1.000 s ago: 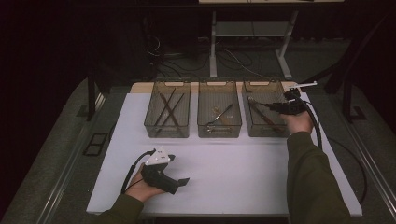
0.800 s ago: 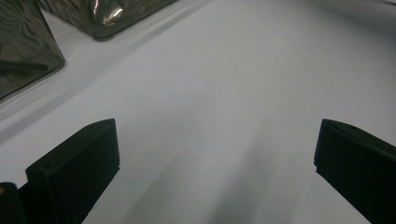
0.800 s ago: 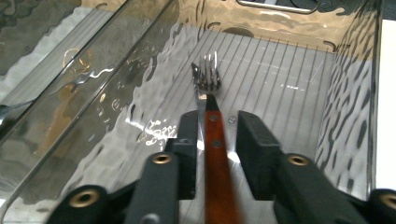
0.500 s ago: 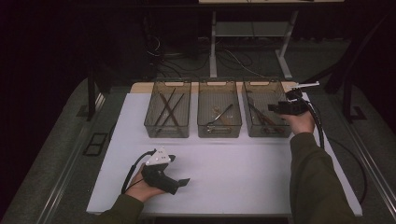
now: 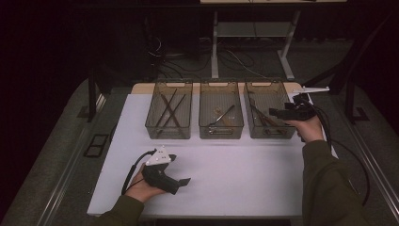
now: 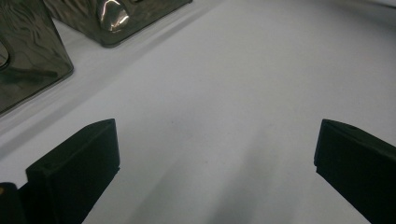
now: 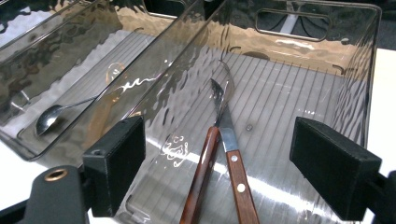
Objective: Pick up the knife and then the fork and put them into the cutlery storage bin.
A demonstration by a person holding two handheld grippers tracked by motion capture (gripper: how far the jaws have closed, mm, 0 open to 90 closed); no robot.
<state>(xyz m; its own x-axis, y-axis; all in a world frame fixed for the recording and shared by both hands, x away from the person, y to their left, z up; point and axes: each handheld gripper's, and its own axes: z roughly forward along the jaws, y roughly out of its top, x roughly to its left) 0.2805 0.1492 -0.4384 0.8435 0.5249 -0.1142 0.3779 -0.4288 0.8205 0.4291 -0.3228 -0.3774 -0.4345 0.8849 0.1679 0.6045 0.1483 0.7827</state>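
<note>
1. The work in hand looks like sorting cutlery into three clear bins at the far side of the tabletop. The right gripper hangs over the right bin.
2. Its jaws have just been opening and now stand wide apart with nothing between them. In the right gripper view two wooden-handled knives lie side by side on the ribbed floor of that bin, below and between the jaws, blades pointing away.
3. I judge this to be the moment just after a drop: the piece is in, the jaws are off it. The next move calls for lifting the right gripper clear of the bin wall without catching the rim.
4. The left gripper rests low on the near tabletop, well apart from the bins, its jaws wide open on bare white surface in the left gripper view.
5. The middle bin holds a spoon; the left bin holds long dark sticks, probably chopsticks, too dim to be sure.
6. The wavy bin walls distort what lies behind them, the knife handles are cut off at the bottom of the right gripper view, and the room beyond the table is dark.
</note>
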